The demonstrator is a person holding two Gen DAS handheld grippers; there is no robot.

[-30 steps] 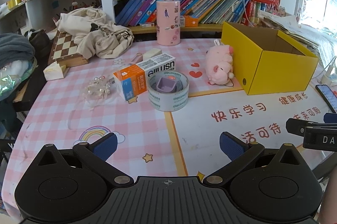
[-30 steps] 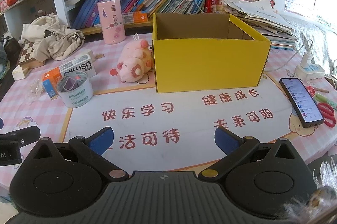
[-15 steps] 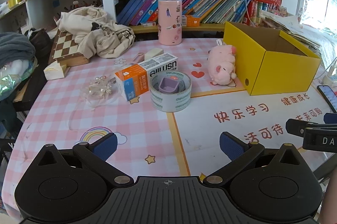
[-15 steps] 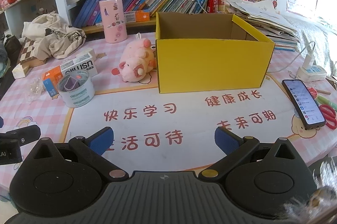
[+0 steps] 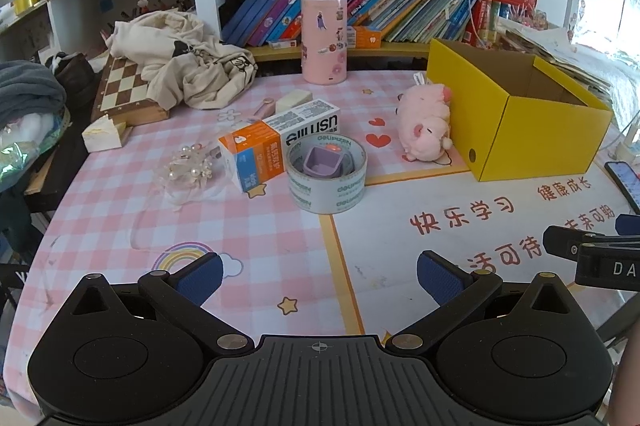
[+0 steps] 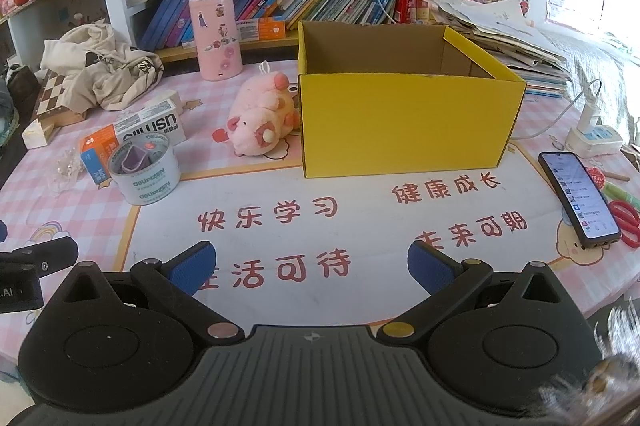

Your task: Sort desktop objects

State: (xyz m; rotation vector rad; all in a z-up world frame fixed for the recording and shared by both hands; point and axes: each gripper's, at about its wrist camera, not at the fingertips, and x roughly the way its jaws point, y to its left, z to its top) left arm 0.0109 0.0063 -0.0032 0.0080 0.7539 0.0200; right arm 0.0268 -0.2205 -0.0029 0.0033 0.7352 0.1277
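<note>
Nothing has been picked up yet, so the sorting looks to be at its very start, in the approach before a first grasp. The left tongs [image 5: 318, 276] hang spread wide and empty above the near edge of the table [image 5: 248, 226], and the right tongs [image 6: 311, 264] are likewise wide apart with nothing between them. The yellow box [image 6: 404, 122], open at the top and showing nothing inside from here, is the likely bin. Just left of the yellow box, touching or nearly touching its side, lies the pink plush pig [image 6: 260, 120]. Farther left of the box stands the tape roll [image 5: 326, 172] with a small purple cup [image 5: 323, 162] sitting in its core, and the orange-and-white carton [image 5: 276, 142] lies right behind the roll. A beaded trinket [image 5: 188, 168] rests beyond the carton, farthest from the box. The next move probably calls for one pair of tongs to travel forward and down onto a single item, the pig being the closest to the box, and to close across its soft body.
</note>
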